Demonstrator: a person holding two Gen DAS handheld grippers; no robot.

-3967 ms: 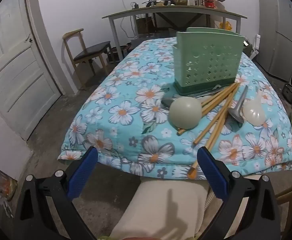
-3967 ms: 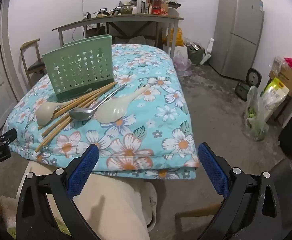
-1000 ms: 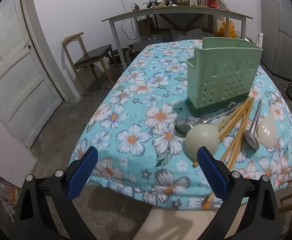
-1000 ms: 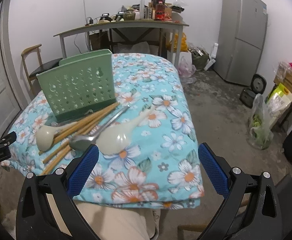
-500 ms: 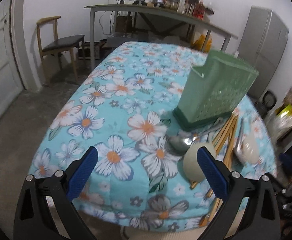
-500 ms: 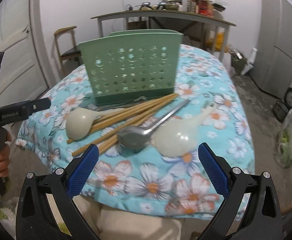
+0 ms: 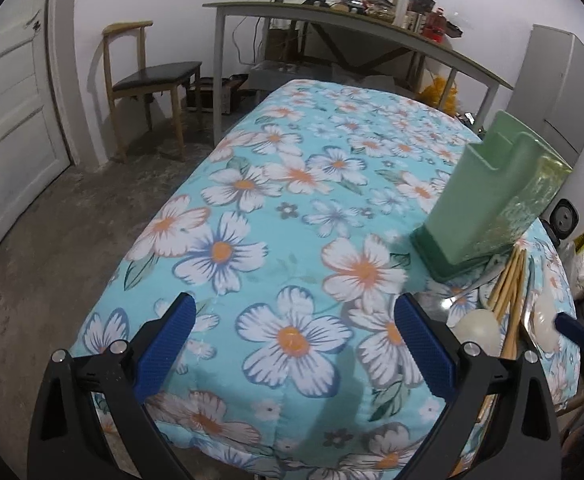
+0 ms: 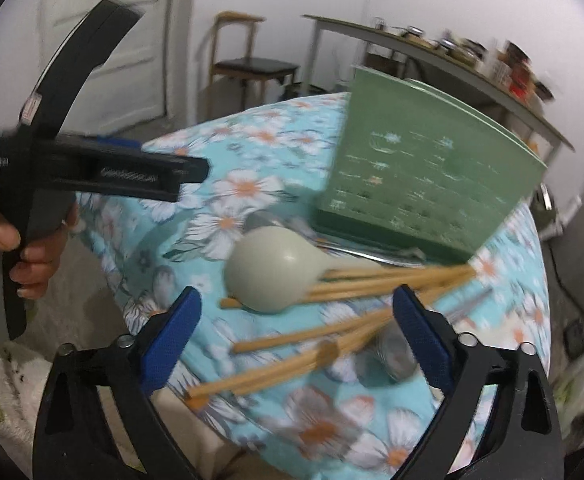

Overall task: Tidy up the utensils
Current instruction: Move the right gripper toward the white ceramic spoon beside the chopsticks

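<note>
Several wooden chopsticks (image 8: 331, 320) lie fanned across the near end of the floral quilt (image 7: 292, 208), with a pale green ladle (image 8: 272, 274) resting bowl-up on them and a metal spoon (image 8: 395, 354) just beside. Behind them stands the green perforated utensil holder (image 8: 423, 184), upright on the quilt. Half a second ago the right wrist camera saw this cluster from farther back and square on; now the utensils fill the frame, blurred, and the holder leans to the right of view. The right gripper (image 8: 295, 328) is spread wide over the chopsticks, touching nothing. The left gripper (image 7: 292, 344), also wide apart and empty, has swung leftward, so the holder sits at the far right of its view. White lettering on the left gripper's body is too blurred to read.
</note>
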